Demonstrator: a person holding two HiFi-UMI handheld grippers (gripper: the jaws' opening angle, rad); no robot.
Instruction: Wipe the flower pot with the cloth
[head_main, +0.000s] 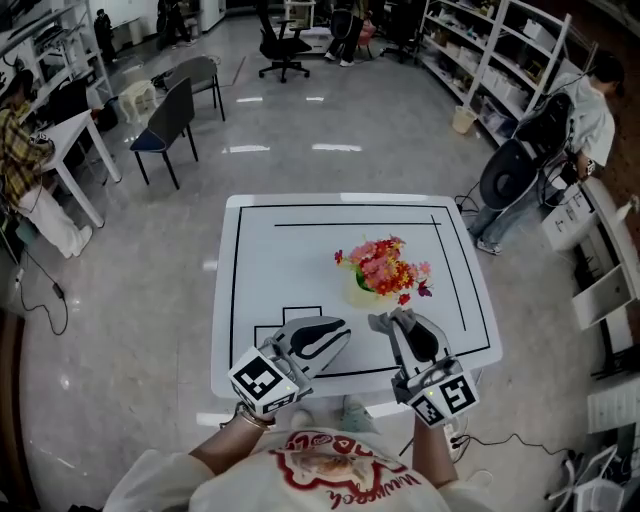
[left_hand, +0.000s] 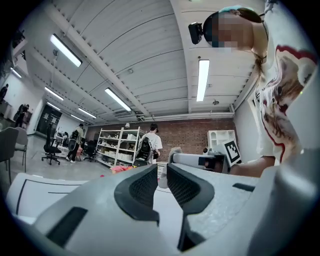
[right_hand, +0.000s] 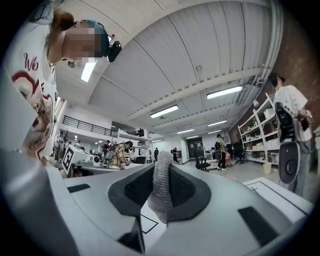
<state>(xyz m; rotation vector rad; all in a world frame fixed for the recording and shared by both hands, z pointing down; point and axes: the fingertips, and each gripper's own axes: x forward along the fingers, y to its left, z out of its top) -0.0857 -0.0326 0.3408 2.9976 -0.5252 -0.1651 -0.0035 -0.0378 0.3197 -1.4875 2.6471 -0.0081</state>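
The right gripper (right_hand: 161, 175), a grey two-jaw tool held in the person's right hand, is pinching a grey knitted cloth (right_hand: 161, 196). The cloth stands upright between the dark ribbed pads and hangs a little below them. In the head view this right gripper (head_main: 392, 322) sits just in front of the flower pot, on the person's side of it, and does not touch it.

The left gripper (left_hand: 162, 172) has its jaws a narrow gap apart with nothing held between them. In the head view this left gripper (head_main: 343, 336) lies in front of the pot and slightly to its left, with its tips pointing towards the pot.

The small round pale yellow-green flower pot (head_main: 364, 293) stands upright near the middle of a white square table (head_main: 290, 255) marked with black lines. The pot is filled with a bunch of red, pink and orange flowers (head_main: 385, 264) that spreads wider than its rim.

Beyond the pot, well apart on the grey floor, stands a small pale bin (head_main: 462, 119); its contents cannot be made out.
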